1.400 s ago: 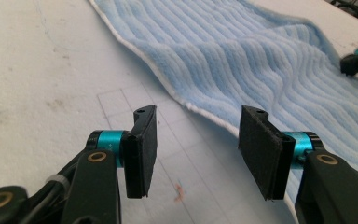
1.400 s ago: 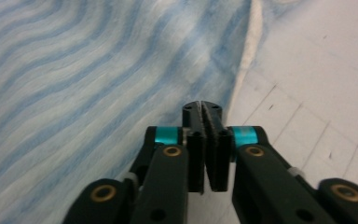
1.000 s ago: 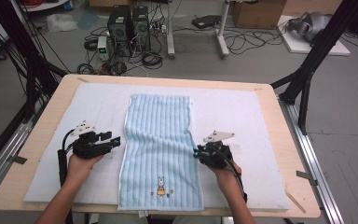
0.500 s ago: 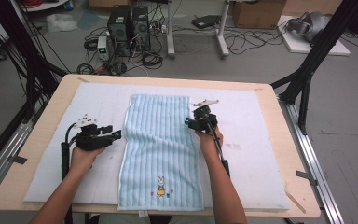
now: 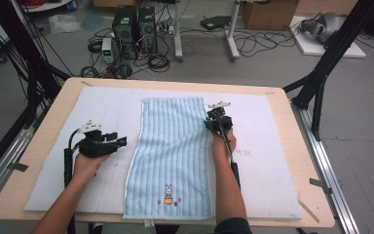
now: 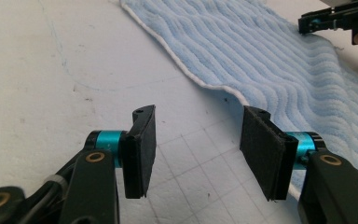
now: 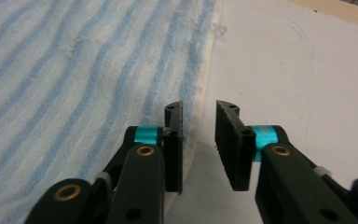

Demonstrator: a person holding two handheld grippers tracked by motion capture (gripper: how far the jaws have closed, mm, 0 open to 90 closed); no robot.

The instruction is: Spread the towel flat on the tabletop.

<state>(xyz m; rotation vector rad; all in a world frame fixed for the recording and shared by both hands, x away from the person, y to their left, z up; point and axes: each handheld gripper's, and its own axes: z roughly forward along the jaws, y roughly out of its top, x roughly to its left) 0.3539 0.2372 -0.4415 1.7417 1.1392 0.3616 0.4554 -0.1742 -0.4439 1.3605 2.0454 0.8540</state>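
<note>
The blue striped towel lies flat along the middle of the white mat on the bench, bunny end toward the person. The right gripper, jaws having just narrowed but released and pinching nothing, straddles the towel's right hem near the far corner, likely to grasp it. The left gripper waits released on the mat just beside the left hem, placed to take its side.

no text, label, brand or number can be read anywhere. the one sign is a small rabbit figure, without lettering, on the near end of the blue striped towel.
</note>
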